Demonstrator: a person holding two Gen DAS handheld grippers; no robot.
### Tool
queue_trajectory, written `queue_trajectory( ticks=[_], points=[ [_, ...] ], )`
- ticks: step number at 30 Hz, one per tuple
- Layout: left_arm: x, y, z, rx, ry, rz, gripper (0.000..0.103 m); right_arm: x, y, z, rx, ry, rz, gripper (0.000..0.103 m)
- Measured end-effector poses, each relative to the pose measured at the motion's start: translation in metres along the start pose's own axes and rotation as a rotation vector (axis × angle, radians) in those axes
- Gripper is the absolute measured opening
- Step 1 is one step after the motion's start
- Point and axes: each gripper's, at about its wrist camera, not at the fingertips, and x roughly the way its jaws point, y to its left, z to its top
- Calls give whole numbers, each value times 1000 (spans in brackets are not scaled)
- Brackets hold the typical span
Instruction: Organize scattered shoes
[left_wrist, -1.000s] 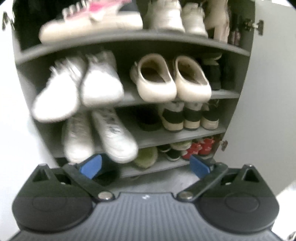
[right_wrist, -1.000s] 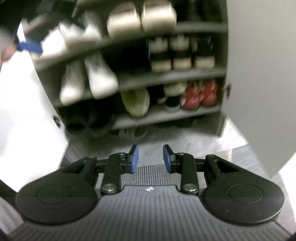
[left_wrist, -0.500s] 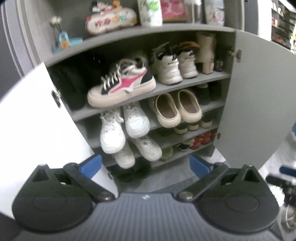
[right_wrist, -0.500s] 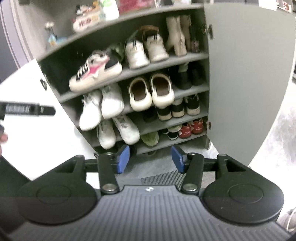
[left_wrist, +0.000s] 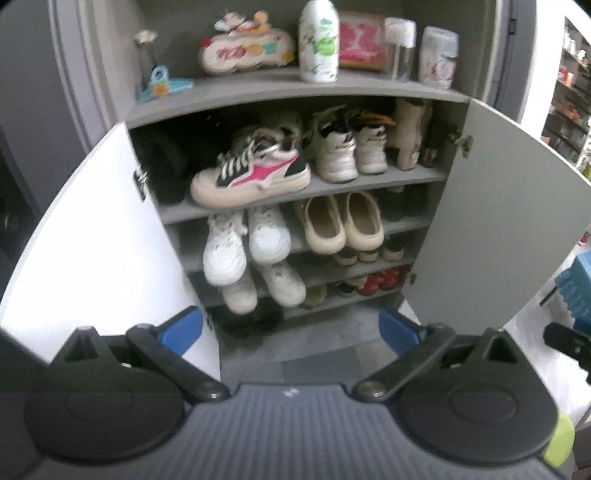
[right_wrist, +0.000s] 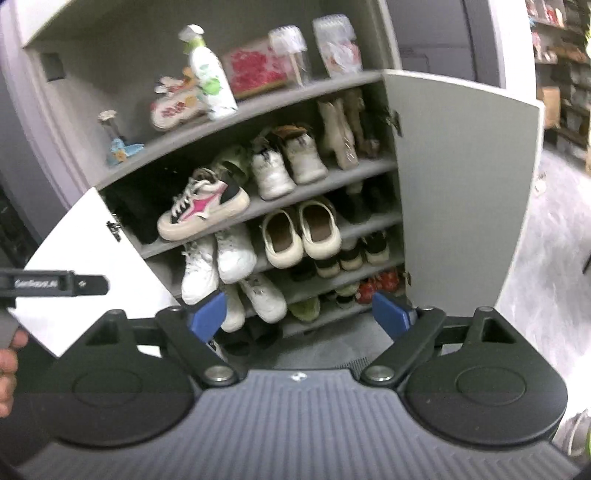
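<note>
— How many shoes sat on the second shelf?
— Two white shoes (left_wrist: 243, 240) and two clogs (left_wrist: 341, 223), in the cabinet (left_wrist: 506, 206). One pink shoe (left_wrist: 251, 177) lay above them.
— And the tools?
— The left gripper (left_wrist: 291, 328) was wide open, empty. The right gripper (right_wrist: 298, 318) was opening, empty too.
— Anything only one view showed?
— A hand (right_wrist: 7, 369), on the right view.

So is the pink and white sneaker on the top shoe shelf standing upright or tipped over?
Upright. The pink and white sneaker rests on its sole, lying sideways along the shelf, its toe overhanging the edge.
</note>
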Motion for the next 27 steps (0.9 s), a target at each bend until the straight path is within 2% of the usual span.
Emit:
queue_trajectory(
  ticks=[2, 6, 12, 15, 20, 24, 25, 27],
  points=[
    [10, 3, 6, 2, 31, -19, 102, 6, -4, 2, 24, 17, 1, 88],
    [36, 4, 30, 41, 9, -62, 102, 23, -5, 21, 9, 19, -12, 88],
    [91, -12, 74, 27, 34, -158, 102, 35, 3, 66, -36, 0, -94, 88],
    [105, -21, 91, 39, 22, -188, 102, 43, 4, 83, -73, -8, -130, 88],
    [122, -33, 107, 76, 23, -189, 102, 50, -6, 126, -78, -64, -186, 88],
    [129, -39, 118, 66, 23, -171, 102, 47, -21, 167, -192, -123, -259, 88],
    [130, -40, 121, 65, 20, -163, 102, 48, -24, 172, -208, -122, -268, 88],
    [133, -43, 125, 52, 14, -137, 102, 56, -62, 212, -296, -81, -308, 88]
  ],
)
